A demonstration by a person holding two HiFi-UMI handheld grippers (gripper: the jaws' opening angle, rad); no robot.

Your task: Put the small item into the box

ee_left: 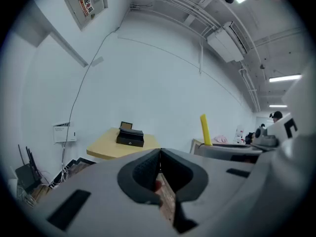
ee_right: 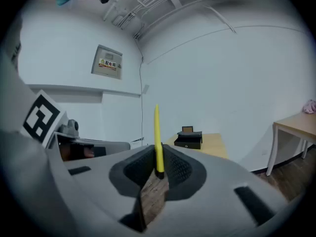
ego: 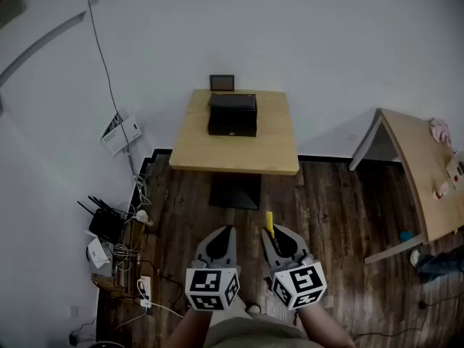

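Observation:
A black box (ego: pixel 233 114) stands with its lid down at the far end of a small wooden table (ego: pixel 239 156), well ahead of both grippers. My right gripper (ego: pixel 271 233) is shut on a thin yellow stick (ego: pixel 269 222), gripped at its lower end so that it points upright (ee_right: pixel 157 132) between the pads. Beside it my left gripper (ego: pixel 227 230) is shut, with nothing between its jaws (ee_left: pixel 159 154). The box (ee_right: pixel 188 141) and the table (ee_left: pixel 104 148) look small and far off in both gripper views. Both grippers hang over the dark wooden floor.
A second wooden table (ego: pixel 415 167) with pink things on it stands at the right. A router and tangled cables (ego: pixel 109 227) lie on the floor by the left wall. A small dark frame (ego: pixel 222 83) stands behind the box.

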